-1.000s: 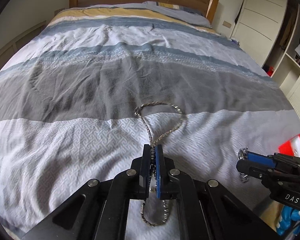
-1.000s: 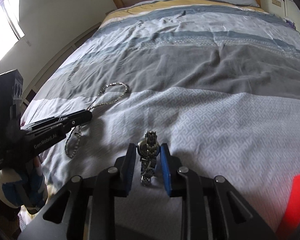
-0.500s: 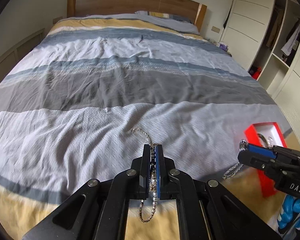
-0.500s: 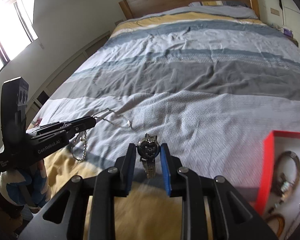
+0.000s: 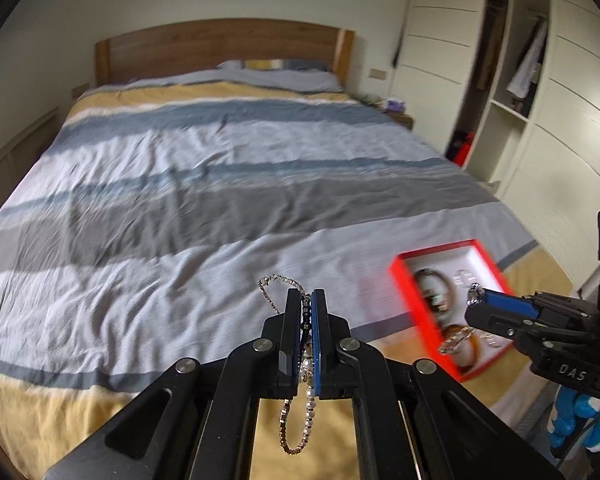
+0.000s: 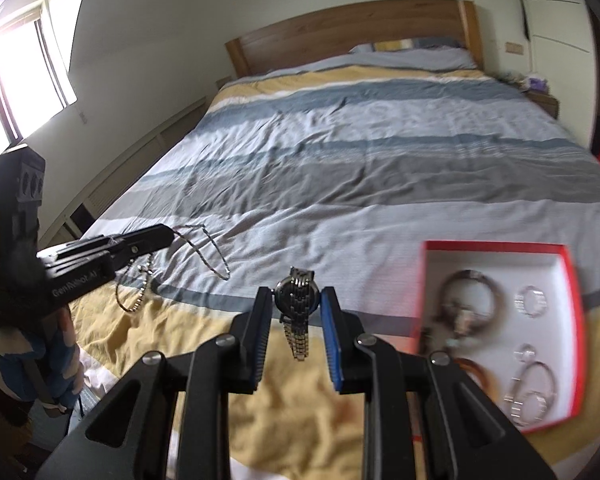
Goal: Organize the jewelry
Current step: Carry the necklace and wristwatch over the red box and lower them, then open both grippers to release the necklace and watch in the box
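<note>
2 claws: left claw (image 5: 306, 300) grips 1 necklace (image 5: 296, 420), right claw (image 6: 296, 308) 1 watch (image 6: 296, 296).

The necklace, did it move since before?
Yes. The necklace, clamped in the left hand-held gripper, was lying on the bed; now it dangles lifted, carried back toward the bed's yellow foot end.

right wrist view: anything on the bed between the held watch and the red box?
Nothing lies there. In the right wrist view, only bare striped duvet shows between the watch in the right gripper and the red box.
</note>
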A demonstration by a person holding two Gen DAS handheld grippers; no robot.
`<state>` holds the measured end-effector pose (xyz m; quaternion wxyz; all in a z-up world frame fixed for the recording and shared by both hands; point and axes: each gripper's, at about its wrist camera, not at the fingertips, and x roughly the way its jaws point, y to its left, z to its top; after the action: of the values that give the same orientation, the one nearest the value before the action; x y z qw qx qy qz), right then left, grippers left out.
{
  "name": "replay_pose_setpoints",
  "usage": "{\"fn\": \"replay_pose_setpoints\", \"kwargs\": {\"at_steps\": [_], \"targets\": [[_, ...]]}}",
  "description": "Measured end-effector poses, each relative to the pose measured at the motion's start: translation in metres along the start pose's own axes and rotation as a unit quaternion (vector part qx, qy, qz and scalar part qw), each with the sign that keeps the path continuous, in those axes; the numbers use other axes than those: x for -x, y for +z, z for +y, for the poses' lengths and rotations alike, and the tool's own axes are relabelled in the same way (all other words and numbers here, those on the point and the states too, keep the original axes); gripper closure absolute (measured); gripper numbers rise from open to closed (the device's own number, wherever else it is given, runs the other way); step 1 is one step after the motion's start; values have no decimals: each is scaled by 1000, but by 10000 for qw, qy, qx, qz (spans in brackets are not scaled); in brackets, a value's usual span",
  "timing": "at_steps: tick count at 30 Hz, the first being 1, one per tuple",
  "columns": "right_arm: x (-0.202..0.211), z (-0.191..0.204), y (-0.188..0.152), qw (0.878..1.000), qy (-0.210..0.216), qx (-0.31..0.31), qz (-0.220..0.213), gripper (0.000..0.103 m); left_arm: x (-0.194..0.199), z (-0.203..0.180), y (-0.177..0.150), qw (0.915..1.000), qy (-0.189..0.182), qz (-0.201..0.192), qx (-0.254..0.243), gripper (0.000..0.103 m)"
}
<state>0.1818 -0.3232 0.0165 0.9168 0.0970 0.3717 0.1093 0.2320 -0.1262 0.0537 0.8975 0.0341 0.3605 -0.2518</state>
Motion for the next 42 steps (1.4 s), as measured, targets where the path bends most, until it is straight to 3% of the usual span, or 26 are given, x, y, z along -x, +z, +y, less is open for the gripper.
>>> {"fn": "replay_pose_setpoints", "kwargs": {"at_steps": [5,11,20,29,38,42], "targets": [[42,-41,-3,9993,-355,-29,-136,80,-5,-56,18,9991,-379,-77,-168,99],[73,-99,-7,9970,-720,-207,-186,80,-37,-123,35,9956,-879,52,-312,99],[43,-174,-28,9942,-891,-568,214,80,-121,-188,19,9899,-1113,702,-521,99],[-11,-214,-40,9913,-946,-645,647,80,-183,-189,-18,9855,-933,1320,-522,98],[-40,-226,-45,9874,-1116,-543,977,79,-204,-178,-36,9830,-887,1578,-320,98],[-40,-224,-46,9866,-1183,-484,1010,79,-202,-176,-34,9836,-902,1544,-249,83]]}}
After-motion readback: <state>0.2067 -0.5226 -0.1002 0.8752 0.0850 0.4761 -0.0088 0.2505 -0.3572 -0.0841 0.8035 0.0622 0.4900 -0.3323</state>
